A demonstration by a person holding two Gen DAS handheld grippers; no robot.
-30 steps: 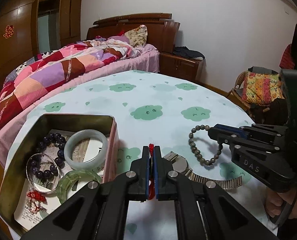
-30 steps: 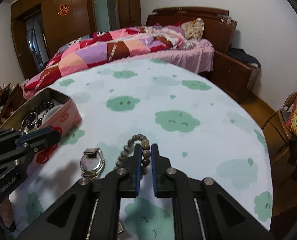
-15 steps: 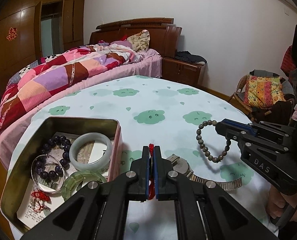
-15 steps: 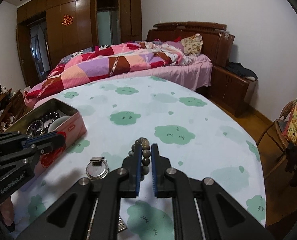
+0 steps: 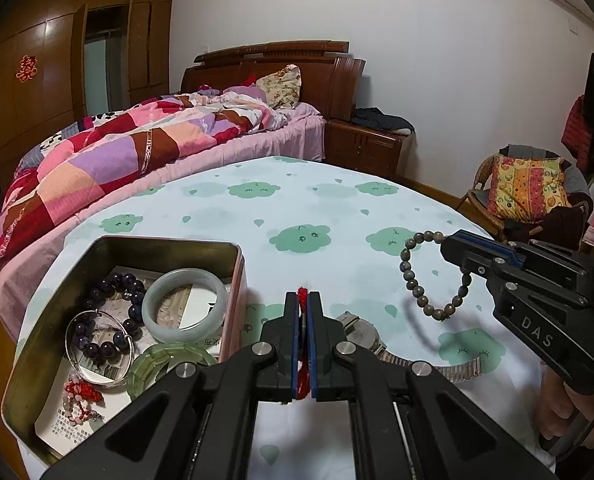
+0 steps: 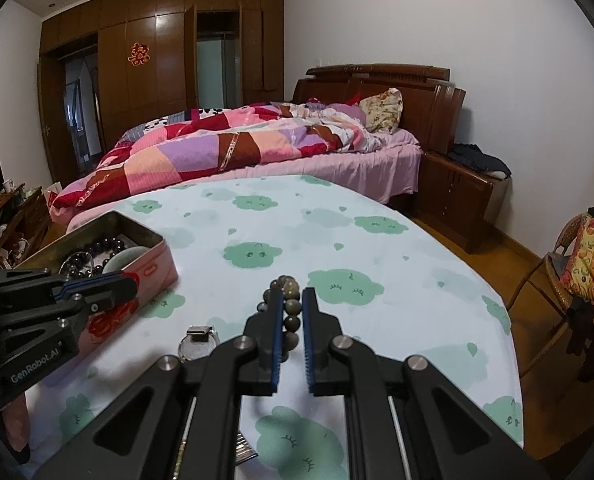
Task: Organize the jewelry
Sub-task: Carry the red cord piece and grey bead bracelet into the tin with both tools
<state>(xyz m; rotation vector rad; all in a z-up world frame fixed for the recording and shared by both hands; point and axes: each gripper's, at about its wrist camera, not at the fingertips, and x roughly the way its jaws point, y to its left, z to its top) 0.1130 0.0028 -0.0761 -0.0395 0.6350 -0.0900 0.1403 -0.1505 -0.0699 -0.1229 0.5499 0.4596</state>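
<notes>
A bedroom lay behind the work, a patchwork quilt on the bed, and in front of it a table (image 5: 297, 208) under a cloth printed with green clouds. To the left of the left gripper (image 5: 304, 312) sat the open tin (image 5: 233, 280), already holding a dark bead bracelet (image 5: 109, 312), a pale jade bangle (image 5: 185, 304), a green bangle (image 5: 173, 360) and a thin silver bangle (image 5: 97, 348). That gripper's jaws were pressed together on a red cord (image 5: 303, 296), which poked out above the tips. Just right of it and below, a metal watch (image 5: 367, 336) lay flat on the cloth. Further right, the right gripper (image 6: 293, 312) was clamped on a grey-brown bead bracelet (image 5: 417, 280); the loop hung free under the tips, clear of the table.

The step in hand looked like carrying both pieces to the tin. To do it well, the red cord should probably go in first, so the two tools did not crowd the rim. The bracelet should be brought leftward high enough to clear the watch and the tin's wall, then lowered until the loop rested before the jaws let go.
</notes>
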